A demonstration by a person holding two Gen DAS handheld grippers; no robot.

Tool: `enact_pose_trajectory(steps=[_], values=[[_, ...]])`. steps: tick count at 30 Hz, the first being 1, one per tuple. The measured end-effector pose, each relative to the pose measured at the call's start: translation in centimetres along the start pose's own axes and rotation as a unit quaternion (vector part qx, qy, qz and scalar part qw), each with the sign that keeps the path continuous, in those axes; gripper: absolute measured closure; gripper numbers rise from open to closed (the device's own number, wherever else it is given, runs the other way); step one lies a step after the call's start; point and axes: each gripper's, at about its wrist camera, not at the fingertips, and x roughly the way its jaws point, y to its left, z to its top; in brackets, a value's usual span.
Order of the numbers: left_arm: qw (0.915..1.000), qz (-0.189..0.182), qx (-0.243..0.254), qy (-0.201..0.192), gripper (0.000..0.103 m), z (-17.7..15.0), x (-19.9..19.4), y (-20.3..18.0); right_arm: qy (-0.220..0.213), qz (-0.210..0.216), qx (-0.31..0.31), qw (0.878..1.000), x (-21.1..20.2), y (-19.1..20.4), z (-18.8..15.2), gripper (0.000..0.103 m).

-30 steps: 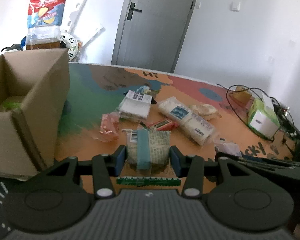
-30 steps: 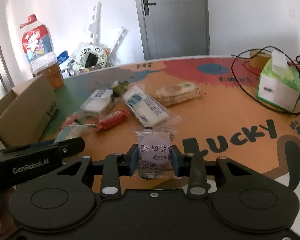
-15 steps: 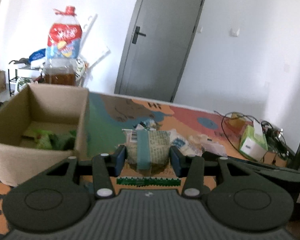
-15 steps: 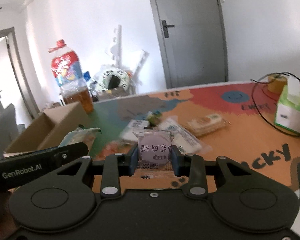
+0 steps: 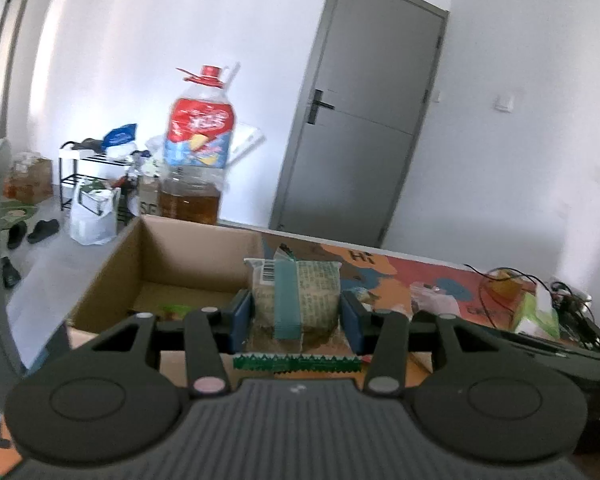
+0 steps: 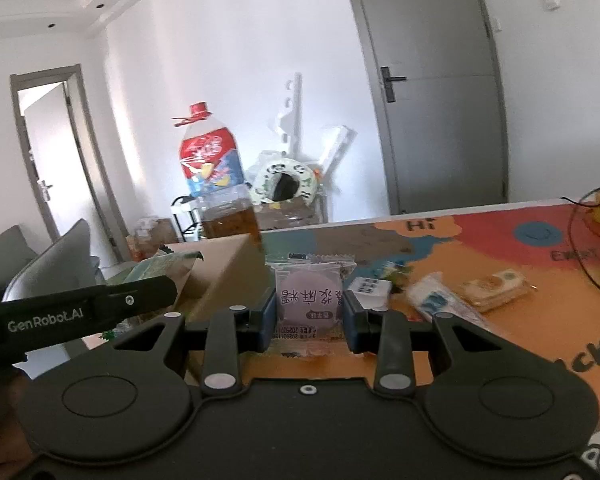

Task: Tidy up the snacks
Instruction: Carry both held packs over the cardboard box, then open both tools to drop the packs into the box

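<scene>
Over the cardboard box we carry our left claw, clamped on a green-wrapped snack with a teal band, poised to drop it inside, where another green pack lies. Our right claw grips a clear packet holding a round purple cake, waiting just beside the box for its turn. More snacks sit loose on the worktop; a big oil bottle stands behind the box.
</scene>
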Motion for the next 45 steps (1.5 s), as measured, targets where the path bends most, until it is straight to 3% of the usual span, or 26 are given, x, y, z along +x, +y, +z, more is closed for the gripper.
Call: enact_pose_trajectory(steps=[12,21,32,45], values=[[0.9993,0.022,-0.03,-0.006,0.056,0.9,-0.1,4.6,-0.002,0.034,-0.016,0.999,1.5,3.8,0.6,0.069],[0.9978,0.037,-0.054,0.004,0.056,2.0,1.9,8.4,0.01,0.051,-0.02,0.998,4.2,6.4,0.9,0.069],[0.9973,0.035,-0.063,0.016,0.056,3.2,5.0,10.0,0.022,0.05,-0.026,0.998,7.0,7.8,1.6,0.069],[0.9939,0.055,-0.096,0.009,0.041,3.2,2.9,12.2,0.044,0.065,-0.031,0.996,9.0,9.4,1.1,0.069]])
